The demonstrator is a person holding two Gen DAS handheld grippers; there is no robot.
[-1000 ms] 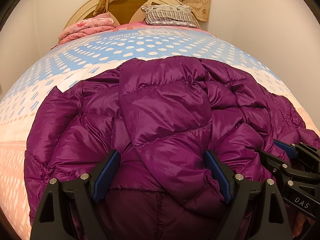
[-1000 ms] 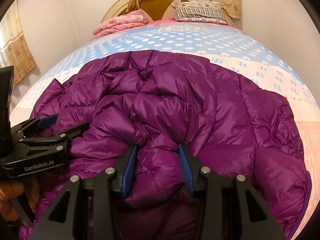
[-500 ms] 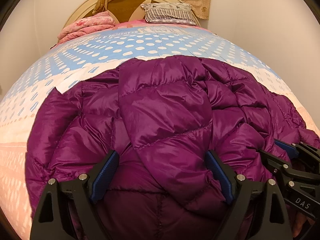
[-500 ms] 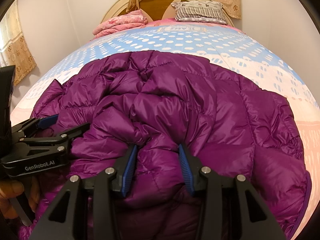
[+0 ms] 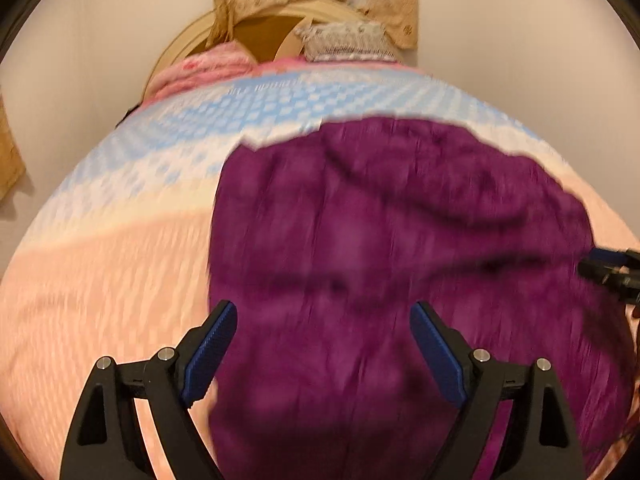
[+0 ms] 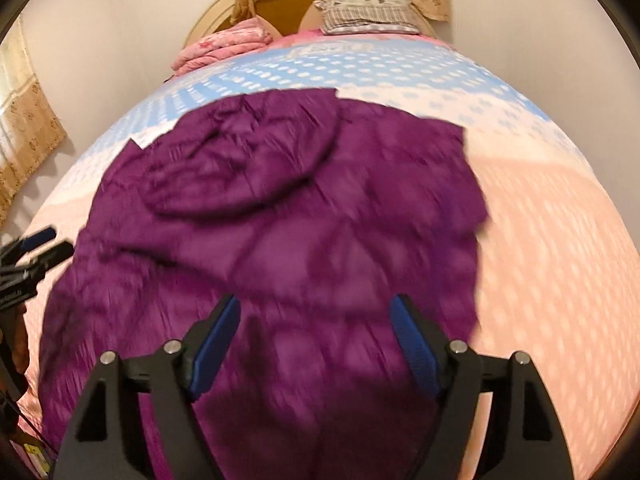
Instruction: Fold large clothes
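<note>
Purple down jacket (image 6: 280, 248) laid out on the bedspread (image 6: 560, 248), both grippers clear of it.

The left gripper (image 5: 324, 354) is held wide open and empty; the right gripper (image 6: 316, 338) has just been opened, apparently gripping nothing, though blurred.

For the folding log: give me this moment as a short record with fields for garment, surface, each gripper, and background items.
garment: purple puffer jacket, lying in a folded heap; frames blurred, details unclear
surface: bed with blue, white and peach dotted cover
left gripper: open, above the jacket's near part, nothing pinched
right gripper: jaws have just been opening; open, jacket fabric below, not gripped
background: folded pink blanket and striped pillow by the headboard
</note>
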